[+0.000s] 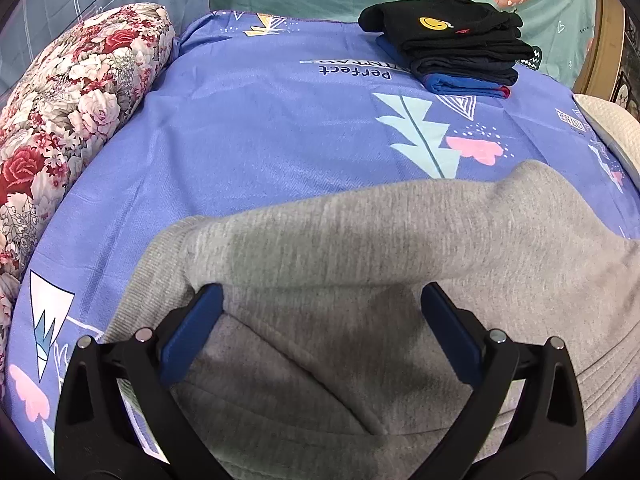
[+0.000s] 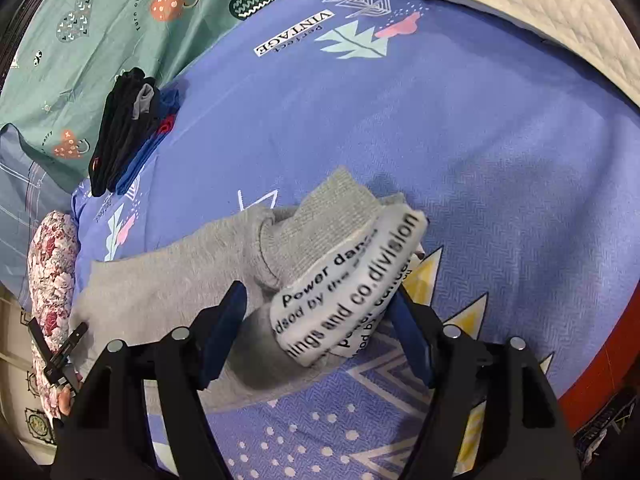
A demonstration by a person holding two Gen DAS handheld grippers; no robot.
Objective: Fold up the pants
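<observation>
I am working over a bed covered with a purple printed sheet [image 1: 260,128], folding a pair of grey sweatpants [image 1: 360,248] that lies across the near part of it. My left hand-held gripper [image 1: 322,300] hovers over the grey fabric with its blue pads well apart; one pad sits against a raised fold at the left, but nothing is pinched. My right hand-held gripper [image 2: 318,300] also stands apart, straddling the sweatpants' white waistband [image 2: 352,284], which is printed with black lettering and curls up loosely in a bunch between the pads. I cannot tell whether either pad touches it. A stack of folded dark clothes [image 1: 456,48] sits at the far side of the bed, well apart from the sweatpants, with a floral pillow [image 1: 68,112] along one edge and a white quilted pillow [image 2: 520,12] on another. The risk I judge from here: the waistband is rolled and unheld, so it may flop back open or settle crooked, leaving a lumpy, uneven fold. If I close on only the top layer, the lower layers would drag and undo the fold.
</observation>
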